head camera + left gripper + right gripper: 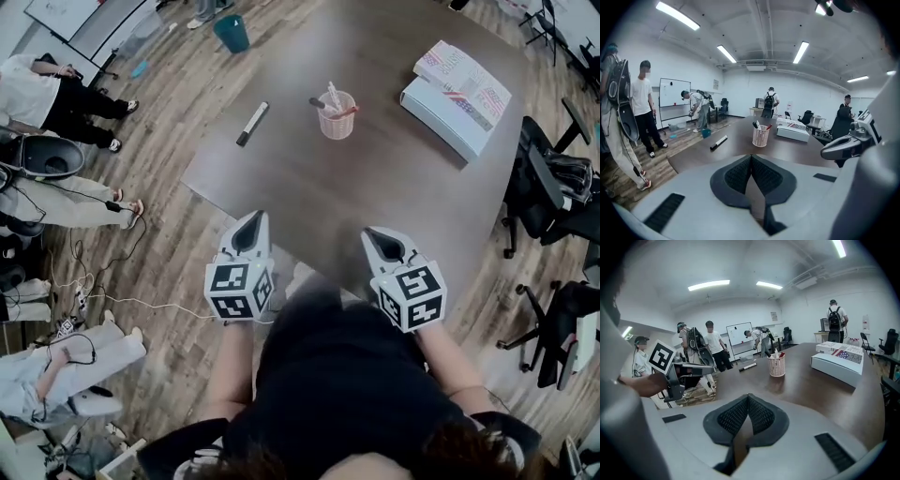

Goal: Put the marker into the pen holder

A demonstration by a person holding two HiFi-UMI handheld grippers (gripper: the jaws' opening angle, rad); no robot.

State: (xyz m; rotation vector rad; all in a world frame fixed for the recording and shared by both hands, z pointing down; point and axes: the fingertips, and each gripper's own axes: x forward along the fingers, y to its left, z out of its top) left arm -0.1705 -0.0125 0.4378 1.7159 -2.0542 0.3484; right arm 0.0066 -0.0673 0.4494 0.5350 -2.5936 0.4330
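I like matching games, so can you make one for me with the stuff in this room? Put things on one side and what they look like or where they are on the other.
Things:
1. marker
2. pen holder
3. box
4. bucket

Descriptions:
A. teal, stands on the floor
B. pink mesh, stands upright
C. black and white, lies flat on the table
D. white, on the table's far right side

Pairs: 1-C, 2-B, 3-D, 4-A
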